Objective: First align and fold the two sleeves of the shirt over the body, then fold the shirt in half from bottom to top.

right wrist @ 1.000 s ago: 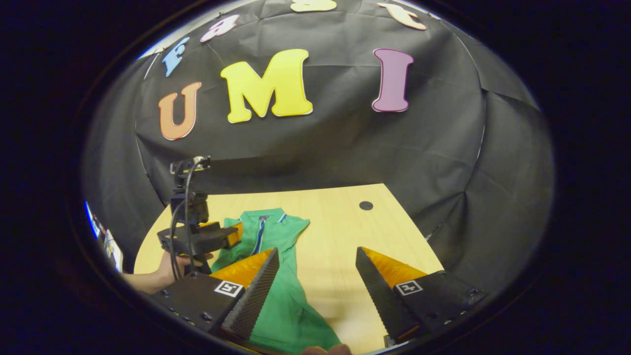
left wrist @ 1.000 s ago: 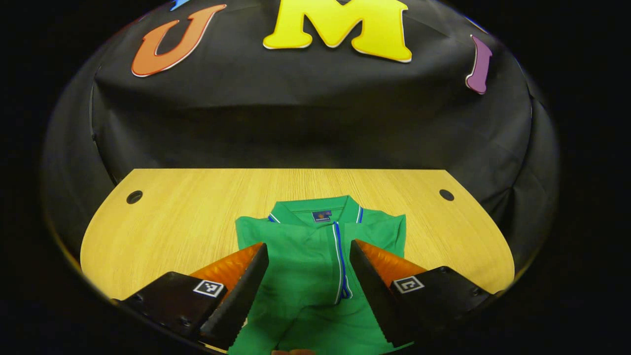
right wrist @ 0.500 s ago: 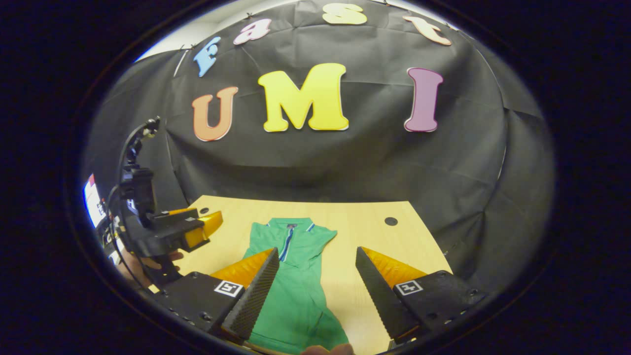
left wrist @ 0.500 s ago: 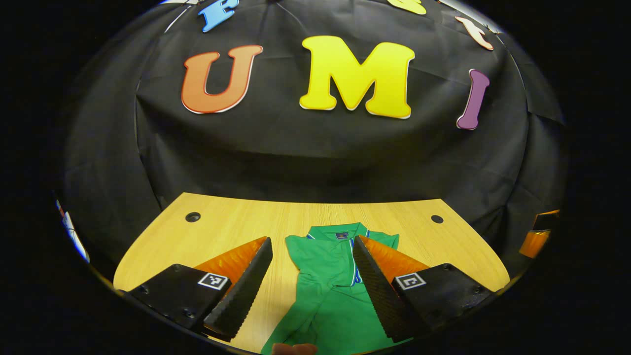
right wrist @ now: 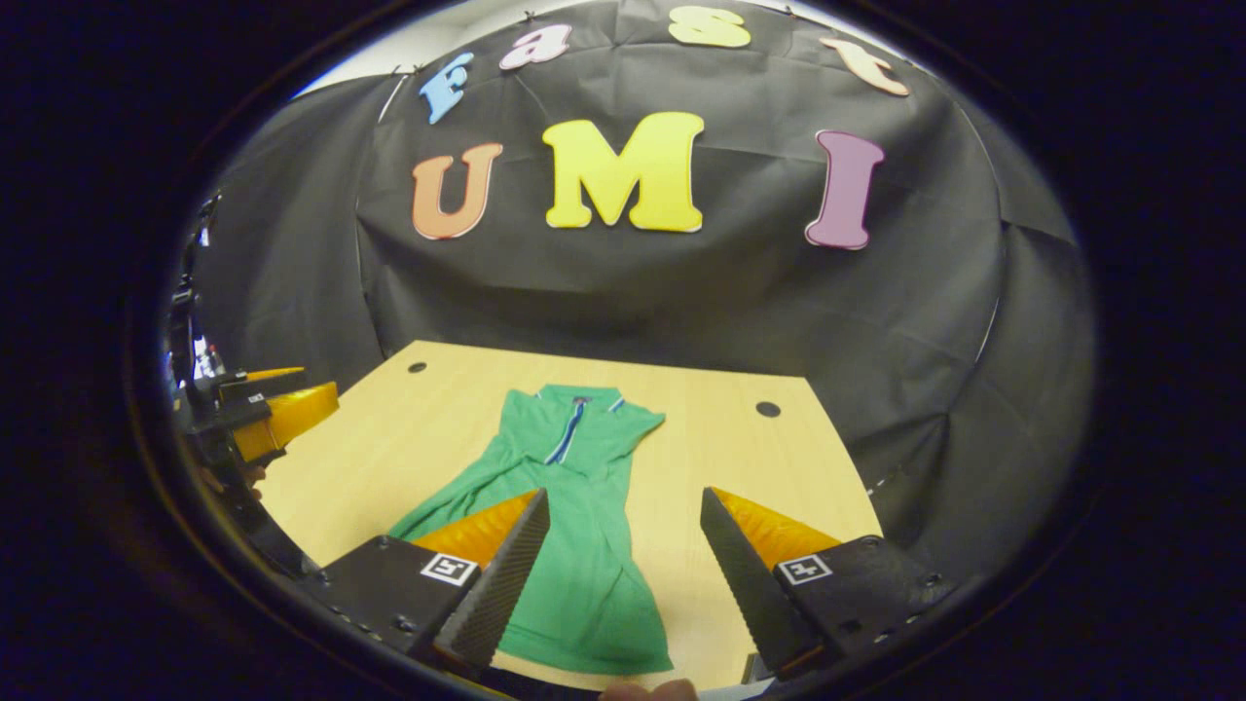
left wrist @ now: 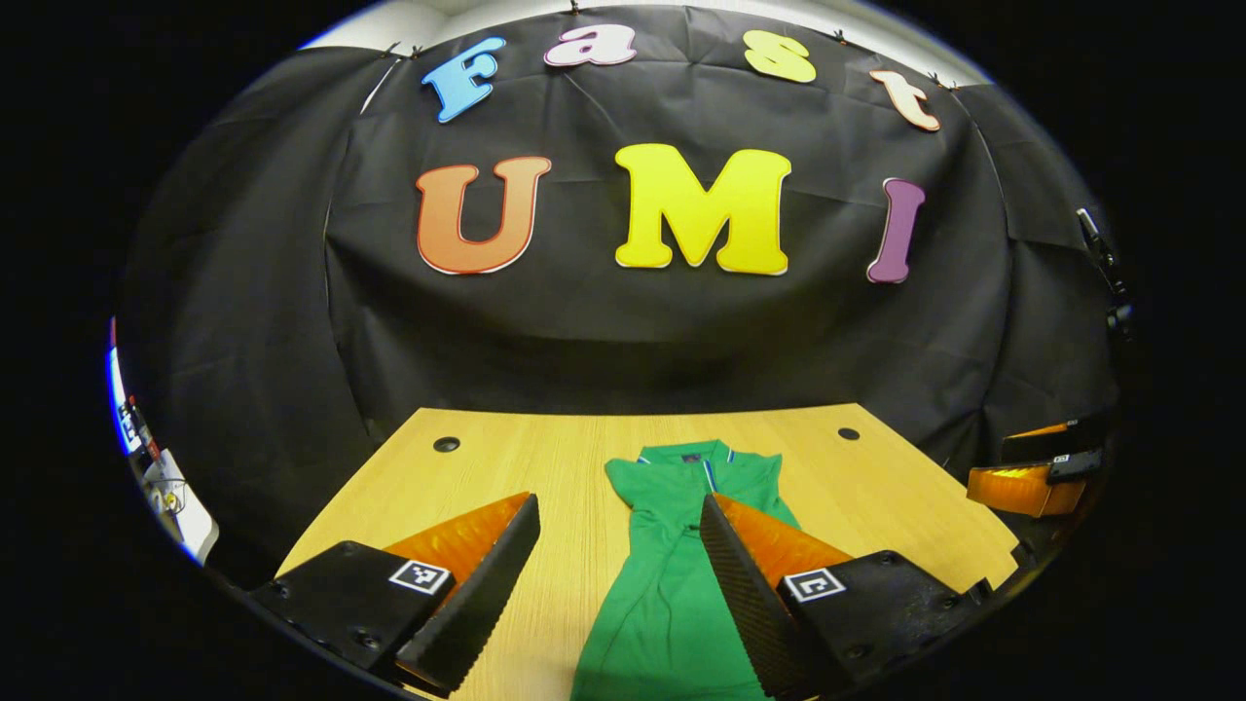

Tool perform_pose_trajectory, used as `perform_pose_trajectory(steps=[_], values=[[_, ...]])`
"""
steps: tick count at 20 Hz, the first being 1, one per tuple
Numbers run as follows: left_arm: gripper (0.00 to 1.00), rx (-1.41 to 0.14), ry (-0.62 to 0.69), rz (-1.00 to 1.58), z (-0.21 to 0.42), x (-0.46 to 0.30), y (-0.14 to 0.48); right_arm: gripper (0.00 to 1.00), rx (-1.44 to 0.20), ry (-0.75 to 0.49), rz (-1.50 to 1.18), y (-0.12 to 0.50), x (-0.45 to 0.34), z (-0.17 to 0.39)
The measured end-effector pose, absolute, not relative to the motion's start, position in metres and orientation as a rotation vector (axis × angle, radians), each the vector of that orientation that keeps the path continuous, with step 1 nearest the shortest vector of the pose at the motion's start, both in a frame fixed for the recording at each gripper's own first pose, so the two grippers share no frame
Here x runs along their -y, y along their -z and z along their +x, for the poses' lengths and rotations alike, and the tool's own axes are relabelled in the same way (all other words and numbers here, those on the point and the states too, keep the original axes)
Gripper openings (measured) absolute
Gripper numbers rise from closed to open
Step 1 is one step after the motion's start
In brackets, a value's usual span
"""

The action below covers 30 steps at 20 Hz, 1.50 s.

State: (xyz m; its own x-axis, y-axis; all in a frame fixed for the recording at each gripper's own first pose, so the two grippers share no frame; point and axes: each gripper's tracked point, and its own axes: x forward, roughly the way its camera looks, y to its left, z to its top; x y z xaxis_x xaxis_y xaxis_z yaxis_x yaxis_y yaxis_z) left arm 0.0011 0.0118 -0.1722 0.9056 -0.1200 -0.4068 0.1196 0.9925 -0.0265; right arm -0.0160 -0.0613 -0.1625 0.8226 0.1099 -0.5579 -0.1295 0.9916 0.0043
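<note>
Comparing with a second ago, we see that both grippers have drawn back and up from the shirt (right wrist: 574,506). Then the left gripper (left wrist: 615,584) hung low over the chest with the collar close in front; now the shirt looks smaller and more of the table (left wrist: 506,467) is visible around it. The right gripper (right wrist: 623,574) has pulled away too, and in the right gripper view the left gripper now sits at the far left edge, well apart from the cloth.

Both tongs are released: the fingers stand wide apart and carry nothing.

The shirt lies flat on the table, collar toward the booth wall, hem toward us. Its body looks narrow, so we judge the sleeves are already folded over it, though we cannot tell how neatly. We think the bottom-to-top fold is what remains, and the retreat probably prepares a grasp at the hem corners.
</note>
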Motion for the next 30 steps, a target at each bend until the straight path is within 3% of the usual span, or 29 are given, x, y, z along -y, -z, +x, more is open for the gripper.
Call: perform_pose_trajectory(steps=[11,17,21,30], values=[[1.00,-0.826,0.173,-0.035,-0.095,-0.008,0.288,0.96,-0.854,-0.160,-0.129,0.251,0.059,-0.102],[1.00,-1.055,0.187,-0.085,-0.136,-0.012,0.358,0.96,-1.054,-0.077,-0.036,0.320,0.090,-0.123],[1.00,-1.104,0.173,-0.061,-0.143,-0.022,0.367,0.95,-1.168,-0.044,-0.032,0.362,0.099,-0.130],[1.00,-1.191,0.171,0.000,-0.156,-0.029,0.377,0.96,-1.245,-0.011,-0.030,0.404,0.103,-0.134]])
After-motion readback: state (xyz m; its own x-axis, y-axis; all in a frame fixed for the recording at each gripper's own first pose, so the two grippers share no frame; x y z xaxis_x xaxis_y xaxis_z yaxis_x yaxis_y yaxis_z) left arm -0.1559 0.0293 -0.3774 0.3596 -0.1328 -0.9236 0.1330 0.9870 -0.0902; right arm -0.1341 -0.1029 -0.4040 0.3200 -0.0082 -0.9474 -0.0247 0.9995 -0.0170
